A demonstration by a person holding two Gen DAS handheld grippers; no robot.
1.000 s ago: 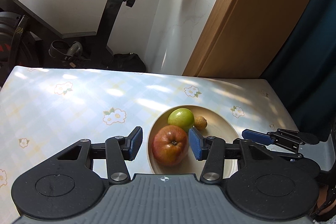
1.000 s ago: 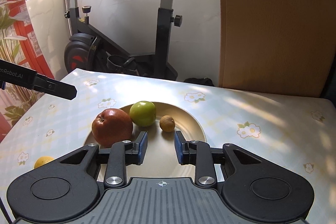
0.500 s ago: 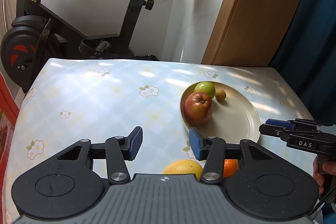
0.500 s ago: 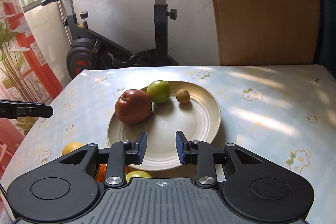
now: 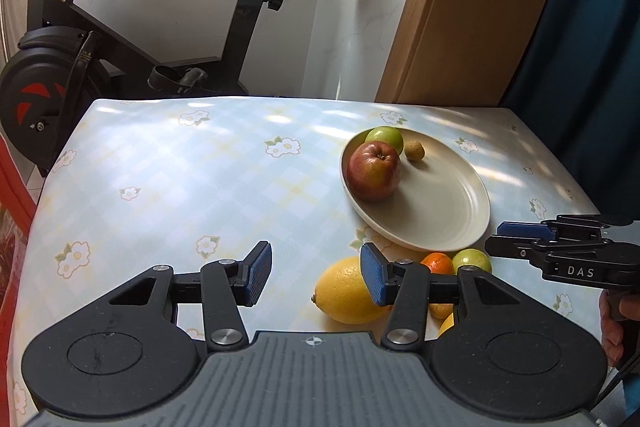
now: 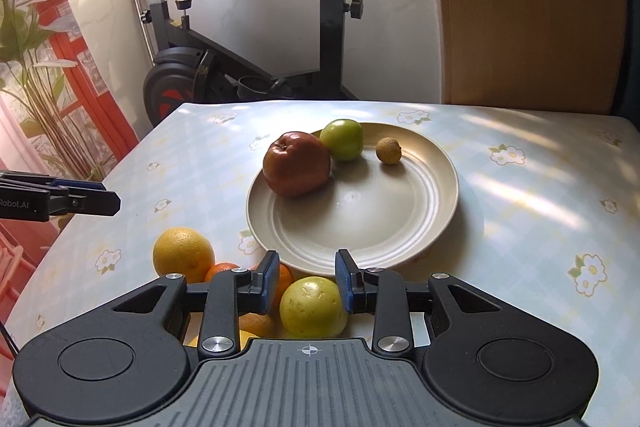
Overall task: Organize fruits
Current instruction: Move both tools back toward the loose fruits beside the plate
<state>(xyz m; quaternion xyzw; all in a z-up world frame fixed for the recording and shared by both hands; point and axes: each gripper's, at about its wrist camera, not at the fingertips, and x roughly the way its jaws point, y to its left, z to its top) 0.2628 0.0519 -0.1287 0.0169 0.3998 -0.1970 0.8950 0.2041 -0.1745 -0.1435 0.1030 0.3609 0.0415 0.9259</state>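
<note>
Your left gripper (image 5: pixel 316 277): open, empty; lemon (image 5: pixel 346 291) lies w/ long axis crosswise, just right of its gap. Right gripper (image 6: pixel 307 281): jaws apart, nothing held; yellow-green fruit (image 6: pixel 313 307) sits below them, near plate (image 6: pixel 420 239) rim — right hand's nearer it.

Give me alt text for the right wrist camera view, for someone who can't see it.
A beige plate on a floral tablecloth holds a red apple, a green fruit and a small tan fruit. Nearer, off the plate, lie a yellow-green fruit, an orange and smaller citrus, with the empty right claw above them.
</note>
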